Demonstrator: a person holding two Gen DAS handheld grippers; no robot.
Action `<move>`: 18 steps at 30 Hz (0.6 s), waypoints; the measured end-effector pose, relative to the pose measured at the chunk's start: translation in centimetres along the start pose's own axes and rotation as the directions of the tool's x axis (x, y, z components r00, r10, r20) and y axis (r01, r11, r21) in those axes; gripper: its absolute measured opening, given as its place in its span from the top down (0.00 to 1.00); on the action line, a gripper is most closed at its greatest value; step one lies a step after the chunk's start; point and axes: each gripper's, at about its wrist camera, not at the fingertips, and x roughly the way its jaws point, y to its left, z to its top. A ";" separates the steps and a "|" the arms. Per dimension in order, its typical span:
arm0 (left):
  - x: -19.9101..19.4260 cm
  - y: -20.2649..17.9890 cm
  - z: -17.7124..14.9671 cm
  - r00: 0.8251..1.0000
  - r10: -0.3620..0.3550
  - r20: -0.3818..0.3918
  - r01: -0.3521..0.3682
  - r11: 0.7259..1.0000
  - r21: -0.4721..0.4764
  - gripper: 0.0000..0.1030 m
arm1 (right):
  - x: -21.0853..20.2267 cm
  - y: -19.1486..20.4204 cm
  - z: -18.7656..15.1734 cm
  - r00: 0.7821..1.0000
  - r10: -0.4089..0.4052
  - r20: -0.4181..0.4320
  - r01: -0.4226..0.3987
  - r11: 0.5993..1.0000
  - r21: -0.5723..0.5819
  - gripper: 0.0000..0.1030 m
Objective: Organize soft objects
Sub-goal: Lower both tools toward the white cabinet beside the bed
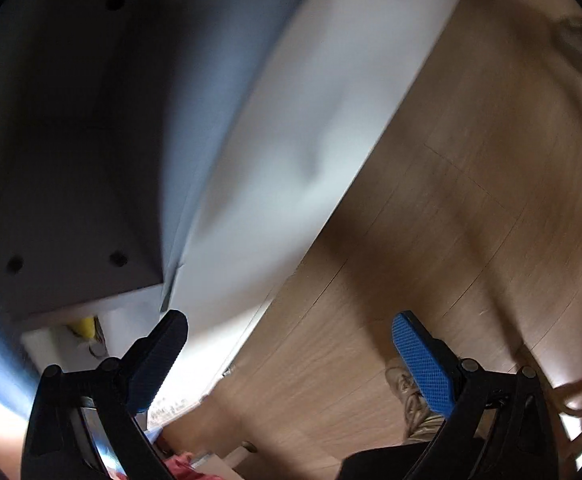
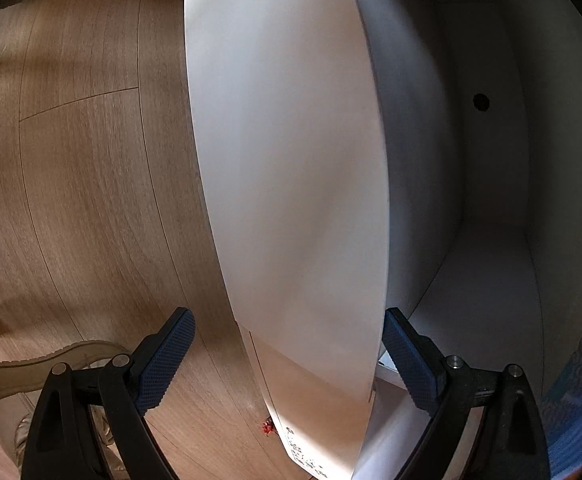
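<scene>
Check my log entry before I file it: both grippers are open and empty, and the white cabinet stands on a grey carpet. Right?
One error: the floor is light wood-look planking, not grey carpet, clearest in the right wrist view. The rest holds: left gripper and right gripper are open and empty, beside the white cabinet.

No legible text is found in either view. A patch of dark print sits on the white cabinet door [image 2: 291, 200] at its bottom corner, too small to read. Similar blurred print appears on the white panel [image 1: 291, 160] near its bottom edge, likewise unreadable.
</scene>
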 end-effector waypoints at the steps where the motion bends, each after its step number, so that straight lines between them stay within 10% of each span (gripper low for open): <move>1: 0.3 -0.2 0.2 1.000 0.016 0.006 -0.016 1.000 0.026 0.00 | 0.0 -0.1 0.1 1.000 0.002 -0.001 -0.002 1.000 0.004 0.07; 18: 1.5 1.6 0.9 0.996 0.075 0.044 -0.079 0.992 0.098 0.00 | 0.0 -0.6 0.0 1.000 0.002 -0.003 -0.002 1.000 0.019 0.07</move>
